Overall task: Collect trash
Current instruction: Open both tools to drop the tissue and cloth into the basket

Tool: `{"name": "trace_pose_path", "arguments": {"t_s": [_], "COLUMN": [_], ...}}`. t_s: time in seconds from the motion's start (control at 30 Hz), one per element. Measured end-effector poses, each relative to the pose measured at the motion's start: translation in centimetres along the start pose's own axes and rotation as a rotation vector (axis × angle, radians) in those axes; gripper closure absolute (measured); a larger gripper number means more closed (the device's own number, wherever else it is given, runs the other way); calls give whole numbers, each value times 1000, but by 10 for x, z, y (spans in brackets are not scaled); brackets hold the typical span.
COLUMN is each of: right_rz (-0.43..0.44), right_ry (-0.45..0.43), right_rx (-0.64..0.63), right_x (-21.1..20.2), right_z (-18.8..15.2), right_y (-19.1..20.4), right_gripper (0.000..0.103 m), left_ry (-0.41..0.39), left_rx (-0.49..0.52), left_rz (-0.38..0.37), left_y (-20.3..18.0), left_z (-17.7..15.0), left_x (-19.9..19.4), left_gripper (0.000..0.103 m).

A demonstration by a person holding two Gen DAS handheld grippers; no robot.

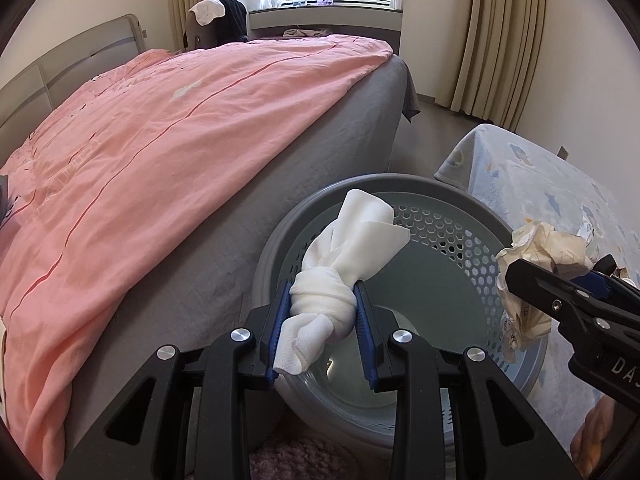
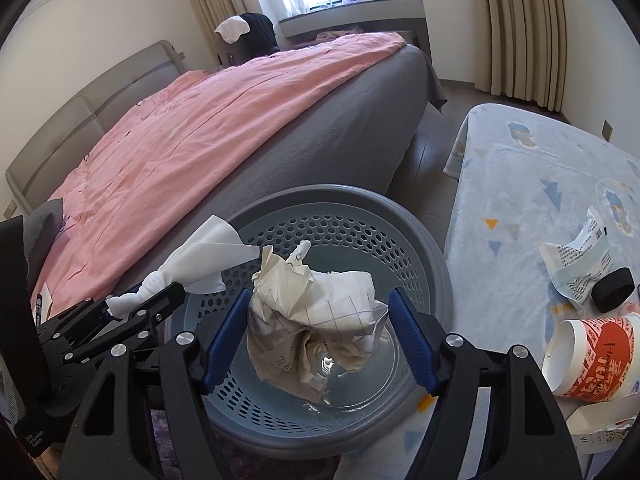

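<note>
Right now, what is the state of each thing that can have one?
left gripper: shut on the knotted white cloth
right gripper: shut on the crumpled paper
basket: upright, empty
paper cup: on its side
white packet: torn open, crumpled

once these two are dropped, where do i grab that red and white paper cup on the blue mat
Grip the paper cup across its middle, one finger on each curved side wall, coming from above. It lies tipped on its side on the blue mat with its open mouth facing the basket, so the rim would crush easily.
</note>
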State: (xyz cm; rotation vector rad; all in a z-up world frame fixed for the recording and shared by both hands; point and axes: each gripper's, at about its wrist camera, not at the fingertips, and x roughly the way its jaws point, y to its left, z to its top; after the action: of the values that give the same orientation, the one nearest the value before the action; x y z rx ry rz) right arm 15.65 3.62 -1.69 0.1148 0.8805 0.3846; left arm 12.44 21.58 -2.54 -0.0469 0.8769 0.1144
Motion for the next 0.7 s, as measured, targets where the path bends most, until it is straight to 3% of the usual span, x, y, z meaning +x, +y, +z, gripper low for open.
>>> {"name": "trace_pose_path", "arguments": {"t_s": [0.3, 0.43, 0.53, 0.7], "right_rz": [-6, -13, -11, -23], "right_ry": [14, 1, -19, -33], "right_rx": [-21, -22, -12, -12], "right_x": [8, 5, 1, -3], "right_z": [0, 1, 2, 2], "right_y": [2, 2, 0, 1], "right_gripper": [33, 30, 17, 15], "left_ry": [-5, -11, -27, -25], "left_rx": [-22, -32, -37, -53], "left_rz": [-2, 0, 7, 11], "left_y": [4, 6, 8, 12], "left_z": [0, 0, 0, 0], "left_x": [0, -1, -5, -4], "left_gripper": [72, 60, 45, 42]}}
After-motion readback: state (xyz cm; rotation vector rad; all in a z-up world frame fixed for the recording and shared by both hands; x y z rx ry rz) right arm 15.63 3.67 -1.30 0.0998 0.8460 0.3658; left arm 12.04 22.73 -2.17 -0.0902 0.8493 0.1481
